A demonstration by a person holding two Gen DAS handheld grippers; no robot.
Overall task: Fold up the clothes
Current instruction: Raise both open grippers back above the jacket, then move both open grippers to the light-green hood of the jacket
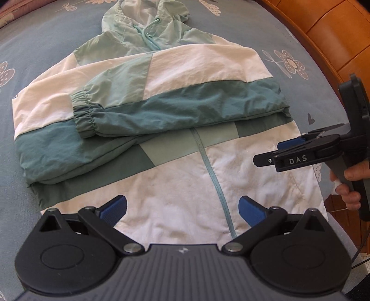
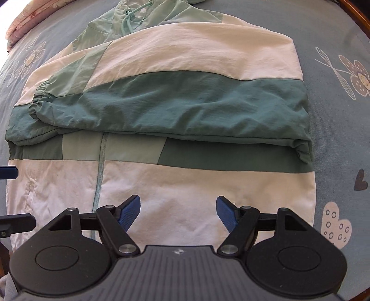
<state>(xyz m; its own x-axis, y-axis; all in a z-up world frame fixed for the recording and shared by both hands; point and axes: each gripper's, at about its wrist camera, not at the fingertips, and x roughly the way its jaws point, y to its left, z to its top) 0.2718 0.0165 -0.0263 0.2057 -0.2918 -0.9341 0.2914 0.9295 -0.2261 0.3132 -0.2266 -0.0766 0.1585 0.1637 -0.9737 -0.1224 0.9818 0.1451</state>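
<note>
Both grippers, left (image 1: 182,209) and right (image 2: 178,211), gape empty over the jacket's (image 1: 185,185) near hem; hood (image 1: 148,20) lies far, probably.

Jacket hood (image 1: 148,16) cropped at top

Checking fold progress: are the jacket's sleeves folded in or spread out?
Folded in: both sleeves lie across the jacket chest.
</note>
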